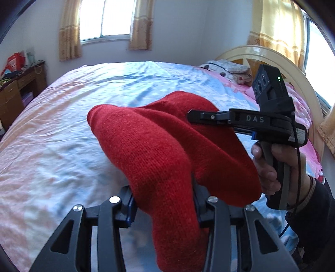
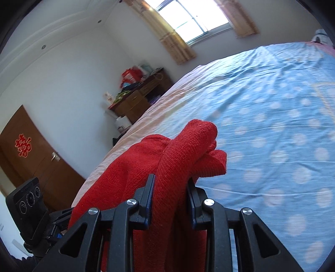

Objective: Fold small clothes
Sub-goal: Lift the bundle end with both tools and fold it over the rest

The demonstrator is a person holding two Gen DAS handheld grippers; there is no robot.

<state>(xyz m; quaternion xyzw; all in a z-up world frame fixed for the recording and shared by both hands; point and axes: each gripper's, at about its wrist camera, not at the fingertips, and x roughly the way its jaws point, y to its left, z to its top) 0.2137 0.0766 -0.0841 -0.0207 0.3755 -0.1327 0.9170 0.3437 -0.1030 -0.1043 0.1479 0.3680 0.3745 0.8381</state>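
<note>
Clearly both claws are clamped on the same red knit garment (image 1: 159, 150): the left gripper (image 1: 163, 200) pinches a thick bunched fold of it between narrow jaws, and the right gripper (image 2: 170, 200) squeezes another rolled fold, so the garment hangs bunched in the air above the bed rather than lying flat. From here the likeliest trouble is that the soft, stretchy knit stays twisted or slips from one pinch while being spread, leaving a crooked fold. Below lies a wrinkled blue dotted bedsheet (image 2: 272, 125), with a wooden dresser (image 2: 138, 100), curtained window (image 1: 105, 17) and brown door (image 2: 31, 154) around it.
</note>
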